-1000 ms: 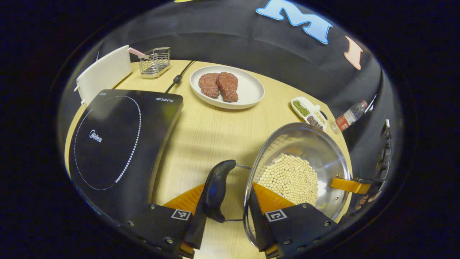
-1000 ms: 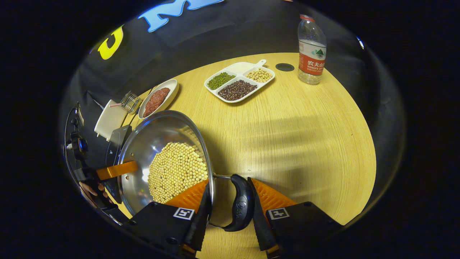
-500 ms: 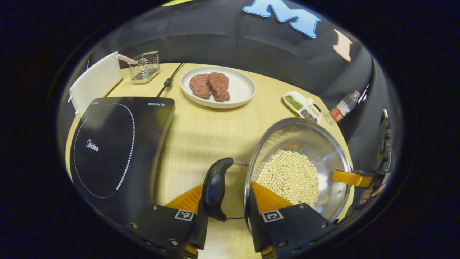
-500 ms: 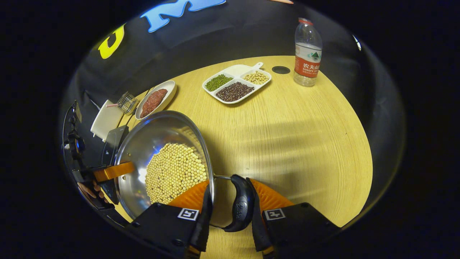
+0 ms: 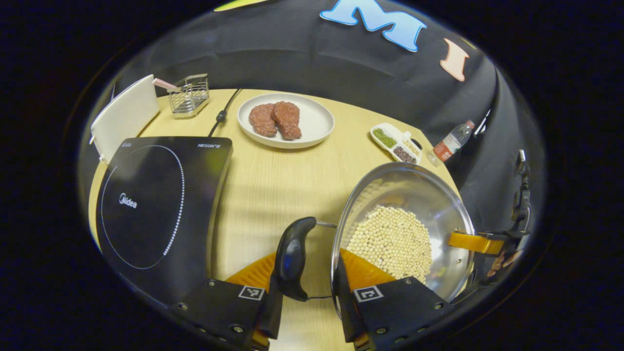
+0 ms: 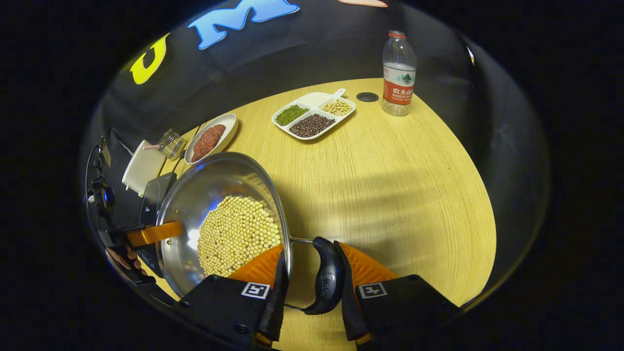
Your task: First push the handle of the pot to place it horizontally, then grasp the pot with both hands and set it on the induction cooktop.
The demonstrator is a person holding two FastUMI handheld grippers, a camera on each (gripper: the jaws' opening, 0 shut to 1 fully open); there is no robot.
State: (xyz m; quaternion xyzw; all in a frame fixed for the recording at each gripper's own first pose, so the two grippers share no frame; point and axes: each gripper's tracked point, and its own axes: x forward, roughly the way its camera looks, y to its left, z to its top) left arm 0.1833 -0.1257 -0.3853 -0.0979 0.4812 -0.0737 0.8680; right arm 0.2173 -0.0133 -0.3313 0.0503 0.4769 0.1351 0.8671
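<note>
Low in the left gripper view, the left gripper (image 5: pixel 308 292) straddles the pot's (image 5: pixel 438 204) rim: one finger sits outside against the black left handle (image 5: pixel 291 256), the other inside the bowl by the beans (image 5: pixel 392 243). Its jaws look narrowed around handle and rim together, though whether both fingers press I cannot tell. This looks like one half of a two-sided carry hold. The pot looks raised off the table (image 5: pixel 278 180), right of the cooktop (image 5: pixel 151 204), whose ring lies bare to the left with a gap of table between. Across the bowl, a finger (image 5: pixel 470 242) of the other gripper reaches over the far rim. Farther back stand a plate (image 5: pixel 317 122) of meat, a bean tray (image 5: pixel 397 144) and a bottle (image 5: pixel 451 142).

Low in the right gripper view, the right gripper (image 6: pixel 308 297) mirrors that hold on the right handle (image 6: pixel 327 278): one finger is inside the rim, one outside, and the handle is wedged between them, so it reads as clamped. The left gripper's finger (image 6: pixel 155 233) shows over the opposite rim. Gripping both sides should keep the pot level so the loose beans stay put. Judging by this, the handle step is done and the sideways carry to the cooktop remains.
</note>
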